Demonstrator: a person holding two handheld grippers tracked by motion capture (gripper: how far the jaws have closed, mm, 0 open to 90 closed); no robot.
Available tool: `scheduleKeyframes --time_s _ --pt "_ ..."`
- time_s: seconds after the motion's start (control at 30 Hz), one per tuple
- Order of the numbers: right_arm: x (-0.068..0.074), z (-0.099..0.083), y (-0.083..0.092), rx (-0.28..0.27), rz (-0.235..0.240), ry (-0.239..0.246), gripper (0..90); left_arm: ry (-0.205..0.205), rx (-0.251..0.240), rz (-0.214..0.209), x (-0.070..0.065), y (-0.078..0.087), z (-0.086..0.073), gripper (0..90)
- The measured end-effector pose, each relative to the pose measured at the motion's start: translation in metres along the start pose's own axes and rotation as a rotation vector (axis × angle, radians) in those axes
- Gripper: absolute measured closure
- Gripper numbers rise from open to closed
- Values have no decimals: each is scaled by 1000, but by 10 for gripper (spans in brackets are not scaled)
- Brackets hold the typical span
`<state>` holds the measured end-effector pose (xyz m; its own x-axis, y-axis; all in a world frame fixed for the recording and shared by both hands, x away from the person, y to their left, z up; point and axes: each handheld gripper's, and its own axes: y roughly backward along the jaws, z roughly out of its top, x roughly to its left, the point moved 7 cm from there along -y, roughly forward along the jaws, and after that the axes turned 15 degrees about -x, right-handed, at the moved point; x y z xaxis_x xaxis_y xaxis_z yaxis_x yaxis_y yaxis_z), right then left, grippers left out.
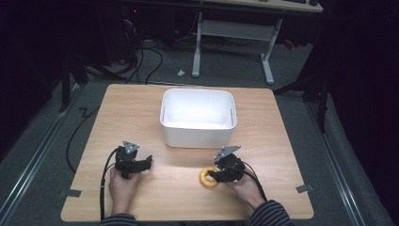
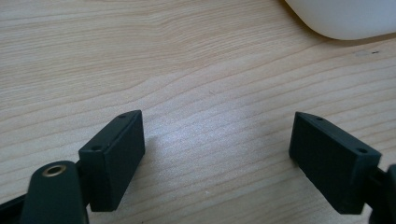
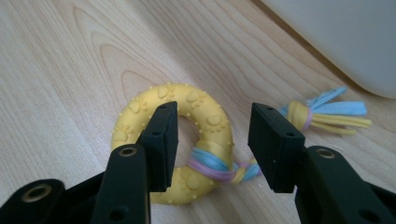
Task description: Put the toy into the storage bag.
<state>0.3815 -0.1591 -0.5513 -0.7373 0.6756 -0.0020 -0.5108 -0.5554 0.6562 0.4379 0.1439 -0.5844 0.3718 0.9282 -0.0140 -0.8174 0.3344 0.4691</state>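
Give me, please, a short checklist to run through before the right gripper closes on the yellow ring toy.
1. Right gripper jaws open: ok.
2. Jaws straddle the yellow ring toy where its cloth strips are tied on: ok.
3. Knotted tassel lies outside the jaws: ok.
4. White bin looks empty inside: ok.
5. Left gripper open, away from the toy: ok.
6. Jaws low enough to grip the ring: cannot tell.

One white bin point(image 1: 198, 117) and one yellow ring toy point(image 3: 180, 144) with a braided tassel are sitting on the tabletop point(image 1: 131, 108), and two grippers, left point(image 1: 136, 165) and right point(image 1: 217, 175), are hovering there
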Motion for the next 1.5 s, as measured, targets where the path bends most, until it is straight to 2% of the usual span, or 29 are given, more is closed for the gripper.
scheduleKeyframes --time_s 0.6,0.7,0.73,0.93,1.17,1.43,1.5 --pt "1 -7 -13 78 17 45 529 -1 1 0 0 0 0 185" --pt "1 -7 -14 79 31 26 556 -2 1 0 0 0 0 184" --pt "1 -8 -14 79 44 29 576 -2 1 0 0 0 0 184" --pt "1 -9 -12 80 33 57 639 -1 1 0 0 0 0 184" --pt "1 -10 -11 63 23 82 650 -2 1 1 0 0 0 184" --pt "1 -9 -11 59 30 73 654 -2 1 0 0 0 0 184" --pt "1 -8 -8 52 36 56 654 -1 1 0 0 0 0 184"
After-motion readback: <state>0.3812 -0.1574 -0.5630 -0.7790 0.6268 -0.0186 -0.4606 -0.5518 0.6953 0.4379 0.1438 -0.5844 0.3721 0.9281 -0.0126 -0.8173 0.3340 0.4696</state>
